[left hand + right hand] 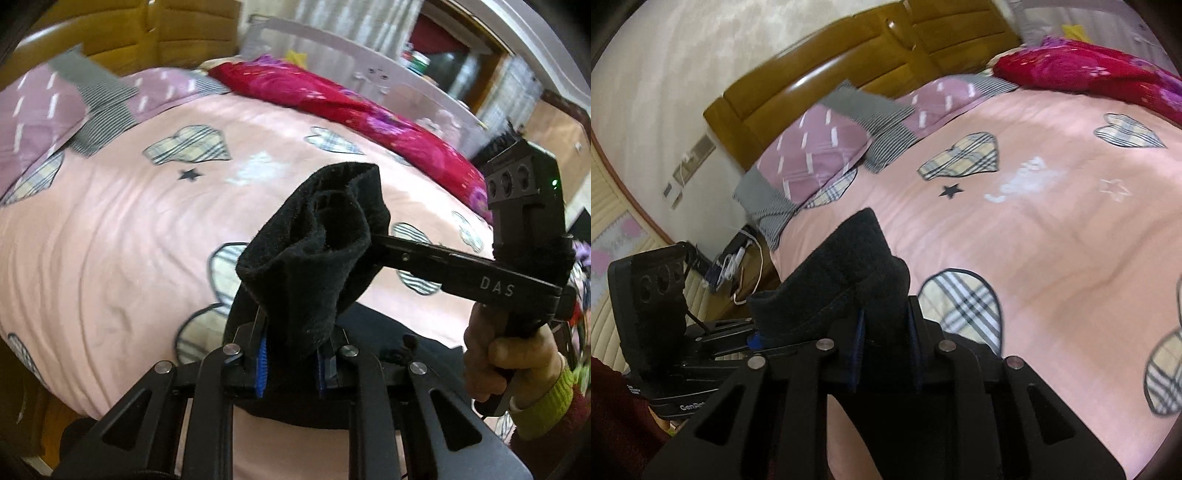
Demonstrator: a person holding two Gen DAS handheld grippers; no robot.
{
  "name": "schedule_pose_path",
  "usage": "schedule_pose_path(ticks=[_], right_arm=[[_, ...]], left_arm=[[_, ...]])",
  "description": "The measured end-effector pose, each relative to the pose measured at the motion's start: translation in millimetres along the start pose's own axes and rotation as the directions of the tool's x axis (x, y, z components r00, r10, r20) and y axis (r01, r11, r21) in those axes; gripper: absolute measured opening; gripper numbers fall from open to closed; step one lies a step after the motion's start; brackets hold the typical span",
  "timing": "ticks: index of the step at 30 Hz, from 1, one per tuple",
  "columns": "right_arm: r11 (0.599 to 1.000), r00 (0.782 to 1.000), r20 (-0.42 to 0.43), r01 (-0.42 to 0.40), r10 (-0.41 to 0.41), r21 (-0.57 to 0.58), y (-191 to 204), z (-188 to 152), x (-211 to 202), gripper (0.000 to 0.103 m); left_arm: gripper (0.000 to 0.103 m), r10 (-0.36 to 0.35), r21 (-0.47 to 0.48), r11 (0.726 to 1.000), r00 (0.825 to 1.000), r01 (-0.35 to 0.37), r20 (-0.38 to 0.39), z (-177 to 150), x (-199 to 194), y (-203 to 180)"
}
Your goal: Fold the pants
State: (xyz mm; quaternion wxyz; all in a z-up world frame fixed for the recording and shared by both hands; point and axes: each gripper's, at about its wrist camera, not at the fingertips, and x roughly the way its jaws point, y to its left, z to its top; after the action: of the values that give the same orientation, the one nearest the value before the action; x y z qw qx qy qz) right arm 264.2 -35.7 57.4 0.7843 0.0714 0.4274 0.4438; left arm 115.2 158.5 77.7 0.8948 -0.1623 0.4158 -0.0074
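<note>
The black fleece pants point(314, 251) are bunched and lifted above the pink bed. My left gripper point(291, 354) is shut on a thick fold of them between its blue pads. The right gripper point(373, 243) reaches in from the right in the left wrist view and is shut on the same bunch. In the right wrist view the pants point(846, 273) rise between the jaws of my right gripper point(886, 332), which is shut on them. The left gripper's body point(653, 295) shows at the left there. More black cloth hangs below both grippers.
The bed has a pink cover point(110, 221) with plaid hearts. A red floral quilt point(369, 118) lies along the far side by a white rail. Purple-grey pillows point(820, 147) lean at the wooden headboard point(827, 74). A nightstand with cables point(735, 262) stands beside the bed.
</note>
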Motion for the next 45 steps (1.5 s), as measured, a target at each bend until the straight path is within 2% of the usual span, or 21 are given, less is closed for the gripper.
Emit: schedule_pose_path(ticks=[10, 17, 22, 31, 33, 34, 35, 39, 45], right_arm=[[0.994, 0.99, 0.135, 0.024, -0.039, 0.111, -28, -49, -70, 0.021], [0.982, 0.978, 0.187, 0.056, -0.09, 0.182, -48, -87, -113, 0.02], [0.97, 0.971, 0.207, 0.07, -0.121, 0.234, -61, -112, -130, 0.019], [0.948, 0.96, 0.232, 0.083, -0.159, 0.307, -83, -151, -147, 0.016], [0.942, 0.957, 0.235, 0.088, -0.171, 0.325, -88, -159, -150, 0.013], [0.938, 0.955, 0.238, 0.091, -0.178, 0.335, -90, -163, -152, 0.002], [0.934, 0.951, 0.248, 0.089, -0.182, 0.345, -93, -167, -155, 0.0], [0.918, 0.936, 0.287, 0.081, -0.204, 0.388, -102, -178, -168, 0.0], [0.909, 0.937, 0.277, 0.086, -0.213, 0.407, -102, -191, -169, 0.0]], left_arm=[[0.018, -0.057, 0.158, 0.985, 0.998, 0.062, -0.037, -17, 1, -77], [0.019, -0.093, 0.276, 0.955, 0.992, 0.112, -0.08, -40, 6, -136], [0.018, -0.091, 0.352, 0.927, 0.989, 0.128, -0.12, -61, 19, -169], [0.019, -0.071, 0.449, 0.882, 0.983, 0.141, -0.169, -93, 37, -201], [0.018, -0.065, 0.468, 0.872, 0.981, 0.144, -0.181, -100, 42, -207], [0.019, -0.063, 0.475, 0.868, 0.98, 0.147, -0.189, -103, 44, -209], [0.019, -0.049, 0.483, 0.864, 0.98, 0.14, -0.195, -107, 47, -211], [0.019, -0.022, 0.505, 0.853, 0.976, 0.132, -0.218, -121, 58, -214], [0.019, 0.002, 0.548, 0.828, 0.977, 0.119, -0.214, -136, 61, -224]])
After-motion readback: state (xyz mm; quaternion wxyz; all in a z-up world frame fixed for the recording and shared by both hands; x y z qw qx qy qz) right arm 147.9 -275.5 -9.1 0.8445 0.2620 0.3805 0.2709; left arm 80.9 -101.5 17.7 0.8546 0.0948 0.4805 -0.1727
